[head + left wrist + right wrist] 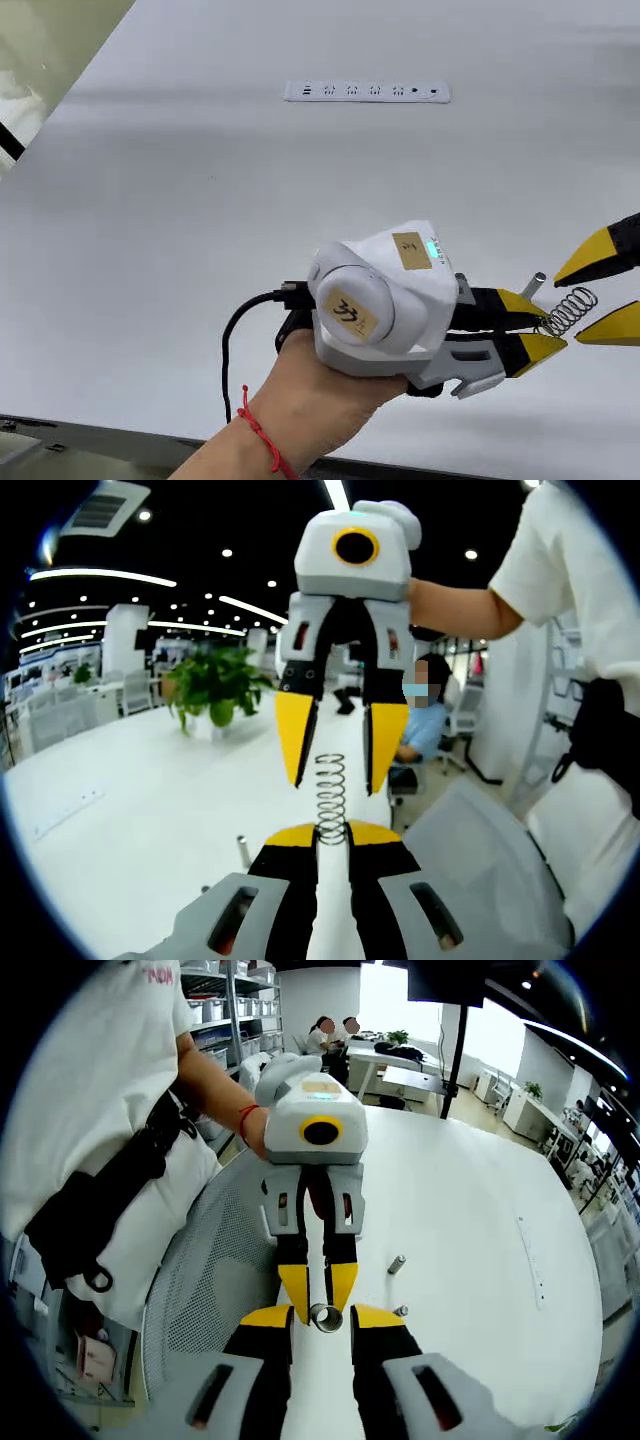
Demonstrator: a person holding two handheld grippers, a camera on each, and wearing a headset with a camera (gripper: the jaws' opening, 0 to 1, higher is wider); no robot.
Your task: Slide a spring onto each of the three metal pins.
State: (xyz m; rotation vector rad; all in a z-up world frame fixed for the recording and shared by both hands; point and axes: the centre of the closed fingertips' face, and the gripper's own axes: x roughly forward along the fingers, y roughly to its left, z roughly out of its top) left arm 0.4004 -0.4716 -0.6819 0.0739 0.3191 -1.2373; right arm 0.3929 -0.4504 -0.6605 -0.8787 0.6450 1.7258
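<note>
Left gripper (552, 328) clamps a spring (330, 795); right gripper (569, 310), jaws apart, flanks its free end; pins (397, 1263) on the counter (250, 220) look bare.

Right gripper (567, 311): body cut off at the right edge. Pin (534, 284): lower part hidden behind left gripper (552, 328). Spring (574, 306): left end hidden in that gripper's grip.

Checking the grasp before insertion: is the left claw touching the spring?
Touching. The left gripper view shows the left claw shut on the near end of the spring, with its yellow tips pressed against the coils.
</note>
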